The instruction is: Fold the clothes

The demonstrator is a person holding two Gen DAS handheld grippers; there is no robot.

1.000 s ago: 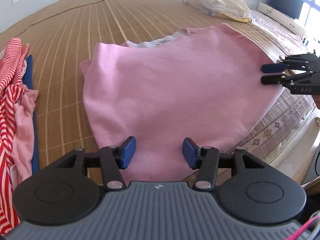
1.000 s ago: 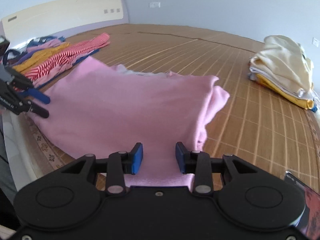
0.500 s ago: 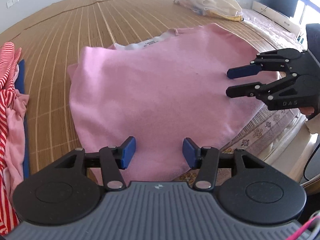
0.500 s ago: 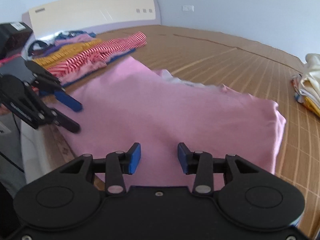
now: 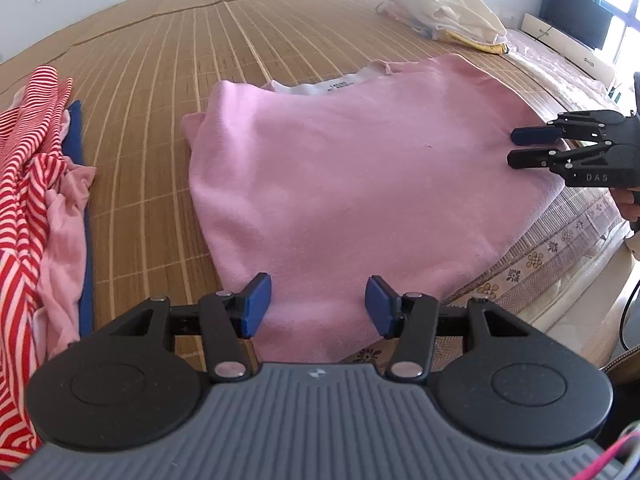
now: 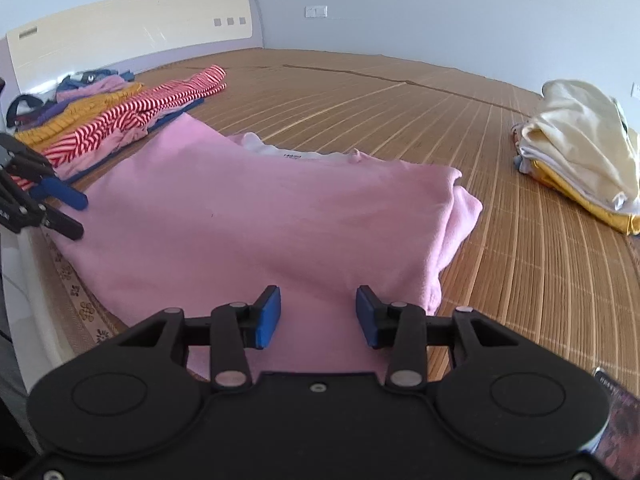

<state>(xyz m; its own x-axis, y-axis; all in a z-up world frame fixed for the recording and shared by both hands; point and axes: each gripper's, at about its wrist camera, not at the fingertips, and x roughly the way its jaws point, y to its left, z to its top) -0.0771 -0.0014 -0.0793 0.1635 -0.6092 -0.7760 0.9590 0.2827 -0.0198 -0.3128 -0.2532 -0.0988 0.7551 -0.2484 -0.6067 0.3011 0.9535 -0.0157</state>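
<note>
A pink garment (image 5: 360, 168) (image 6: 256, 216) lies partly folded on the bamboo mat, its white neck label turned away from me and its near hem at the bed's edge. My left gripper (image 5: 318, 310) hovers open over the near left part of the hem, nothing between its blue pads. My right gripper (image 6: 318, 316) is open too, above the garment's near right corner, where folded layers stack up. Each gripper shows in the other's view: the right gripper (image 5: 524, 148) over the garment's right edge, the left gripper (image 6: 70, 214) at its left edge.
A heap of red-striped, pink and blue clothes (image 5: 32, 184) (image 6: 132, 114) lies left of the garment. A folded cream and yellow stack (image 5: 444, 8) (image 6: 584, 152) sits at the far right. The patterned mattress edge (image 5: 560, 240) drops off on the near side.
Both grippers have drawn apart again toward the garment's two sides after coming closer half a second ago. Both stay open. The garment lies much as before.
</note>
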